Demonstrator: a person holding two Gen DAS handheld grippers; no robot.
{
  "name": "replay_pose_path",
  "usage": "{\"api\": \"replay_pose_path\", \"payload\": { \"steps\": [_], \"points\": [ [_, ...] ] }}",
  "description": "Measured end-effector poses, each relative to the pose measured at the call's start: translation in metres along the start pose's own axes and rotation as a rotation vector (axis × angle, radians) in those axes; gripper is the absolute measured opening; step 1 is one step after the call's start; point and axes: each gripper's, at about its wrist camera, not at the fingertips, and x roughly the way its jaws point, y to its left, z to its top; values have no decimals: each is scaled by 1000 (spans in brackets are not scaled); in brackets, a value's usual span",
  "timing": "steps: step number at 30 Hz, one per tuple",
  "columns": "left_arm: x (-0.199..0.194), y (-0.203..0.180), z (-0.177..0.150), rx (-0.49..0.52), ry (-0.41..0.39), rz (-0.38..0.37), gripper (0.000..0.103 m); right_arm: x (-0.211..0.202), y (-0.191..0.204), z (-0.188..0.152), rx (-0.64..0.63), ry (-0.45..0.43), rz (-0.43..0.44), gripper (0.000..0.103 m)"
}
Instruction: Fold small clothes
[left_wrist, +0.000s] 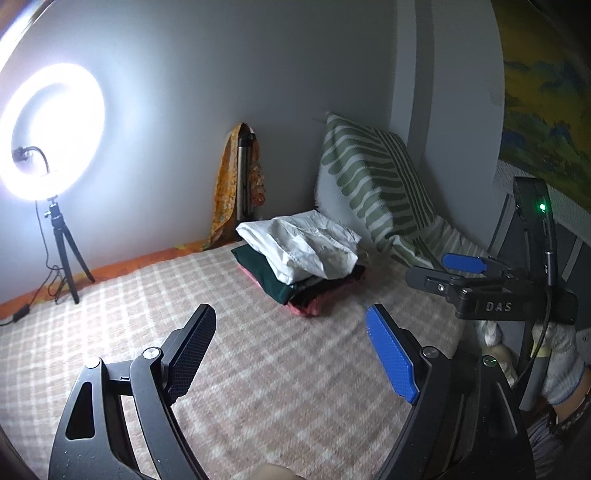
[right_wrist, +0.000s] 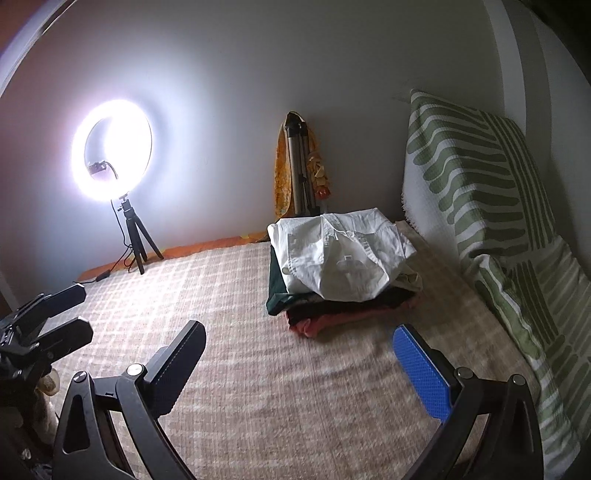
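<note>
- L gripper (left_wrist: 291, 350): fingers wide apart, nothing held, low over plaid blanket (left_wrist: 258, 369)
- R gripper (right_wrist: 299, 363): same, spread apart, gloved hand (left_wrist: 561, 365) on grip
- "DAS" on R gripper body
- clothes stack (right_wrist: 340, 273) far-center, white shirt (right_wrist: 343, 254) on top

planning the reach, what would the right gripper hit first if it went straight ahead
Probably the stack of folded clothes topped by a white shirt; the open right gripper has only checked beige blanket before it. Depth is uncertain.

Dim room; ring light (left_wrist: 51, 131) glares white, edges bulge, corners perhaps slightly blurred.
</note>
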Motion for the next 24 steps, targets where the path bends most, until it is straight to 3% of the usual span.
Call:
{"api": "replay_pose_path", "payload": {
  "steps": [9, 21, 24],
  "points": [
    [-6, -5, -11, 36, 18, 36, 84, 2, 9, -15, 0, -11, -12, 103],
    [-10, 1, -14, 11, 33, 86, 85, 4, 20, -19, -14, -48, -32, 103],
    [-12, 0, -14, 15, 29, 87, 90, 4, 20, -19, -14, -49, -32, 103]
  ]
}}
